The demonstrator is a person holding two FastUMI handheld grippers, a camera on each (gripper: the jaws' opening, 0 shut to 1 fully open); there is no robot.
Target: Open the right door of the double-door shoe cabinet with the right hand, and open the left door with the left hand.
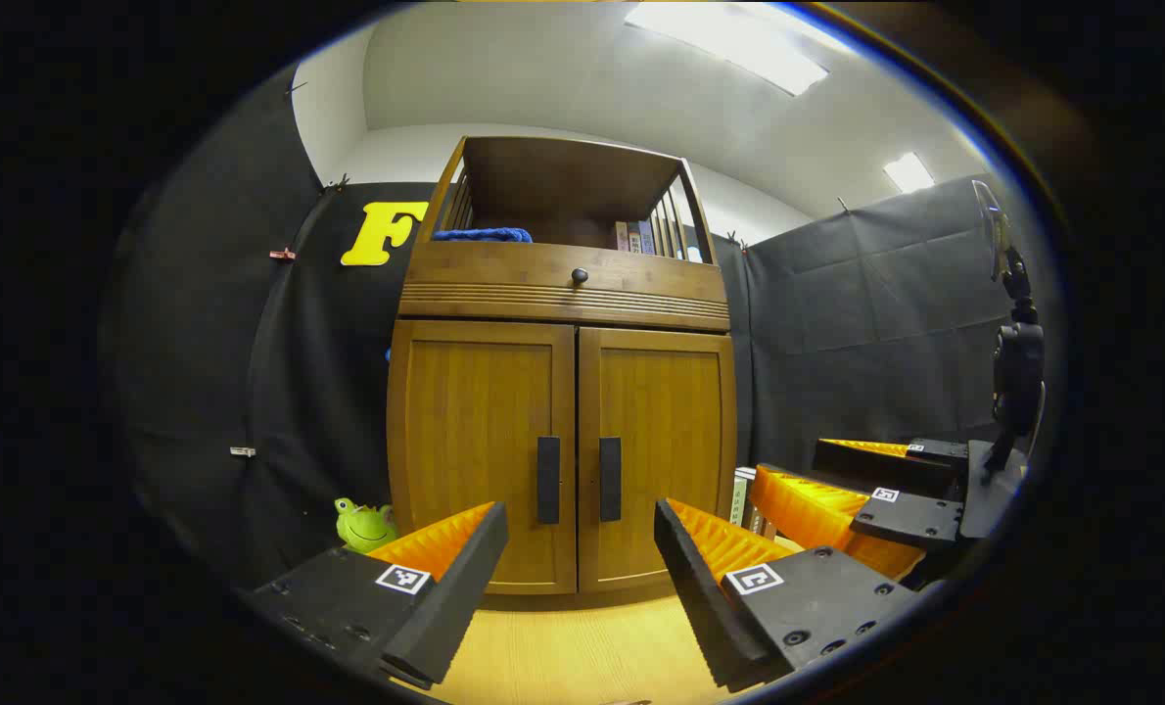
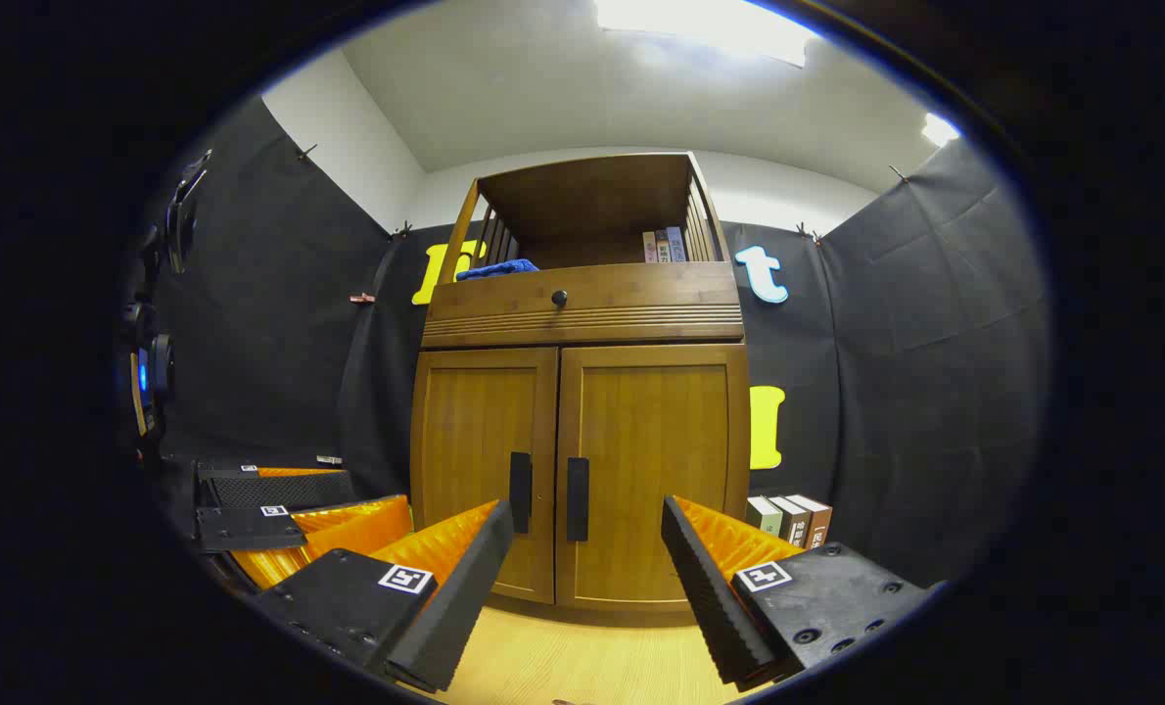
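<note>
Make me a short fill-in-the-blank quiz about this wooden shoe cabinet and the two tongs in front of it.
1. Both brown wooden cabinet doors are ____.
2. The left tongs and the right tongs both have their fingers ____.
3. The small green frog toy sits on the floor to the cabinet's ____.
4. The folded blue cloth lies on the open shelf ____ the drawer's round dark knob.

Missing words: closed; open; left; above

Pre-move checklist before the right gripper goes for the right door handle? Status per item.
1. Right door shut, handle visible: ok.
2. Left door shut, handle visible: ok.
3. Right gripper open, holding nothing: ok.
4. Left gripper open, holding nothing: ok.
5. Right gripper touching its handle: not ok, well short of the cabinet.
6. Books beside the cabinet clear of the door swing: cannot tell.
</note>
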